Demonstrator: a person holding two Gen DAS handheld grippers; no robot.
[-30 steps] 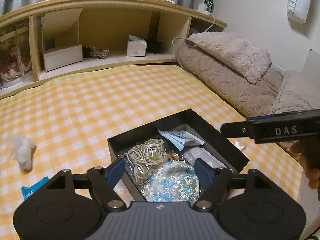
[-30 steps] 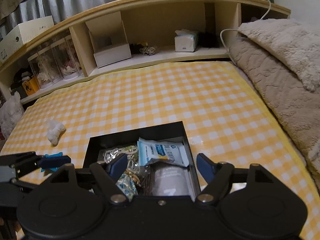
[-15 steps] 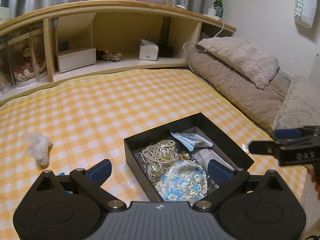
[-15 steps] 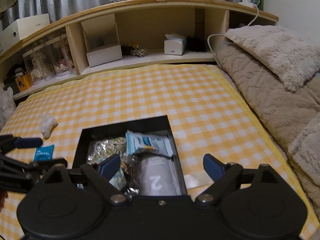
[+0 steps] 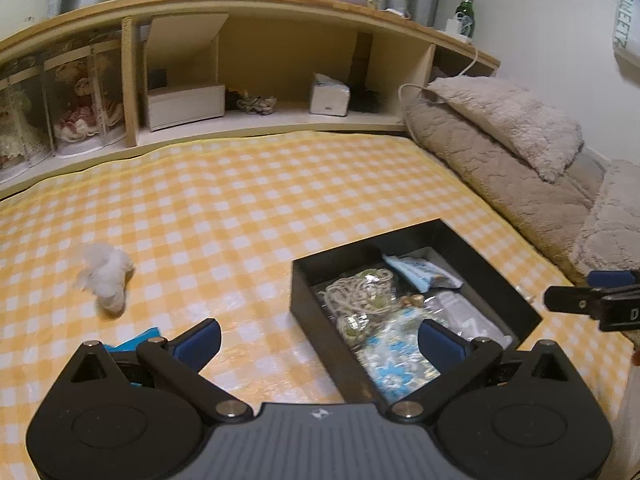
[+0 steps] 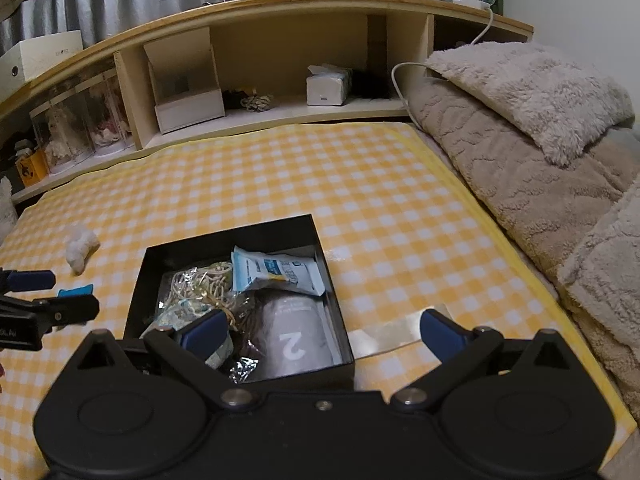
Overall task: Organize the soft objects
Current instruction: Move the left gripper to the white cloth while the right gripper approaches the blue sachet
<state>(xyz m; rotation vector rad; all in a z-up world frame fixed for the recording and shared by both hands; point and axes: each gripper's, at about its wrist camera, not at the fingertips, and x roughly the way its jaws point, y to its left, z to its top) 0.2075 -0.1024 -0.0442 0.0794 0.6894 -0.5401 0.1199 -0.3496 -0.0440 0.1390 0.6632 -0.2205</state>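
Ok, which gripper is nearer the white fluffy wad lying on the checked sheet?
Left. The left gripper, jaws open, hovers just right of the white fluffy wad, near the blue packet. The right gripper, also open, sits beyond the black box.

You're working in dim, warm indoor light with no hard shadows. The checked cloth (image 5: 248, 208) throws a soft sheen near the black box (image 5: 308, 304). Both fisheye views bend the shelf (image 6: 280, 4) into an arc, with dark corners. Everything looks slightly soft and grainy.
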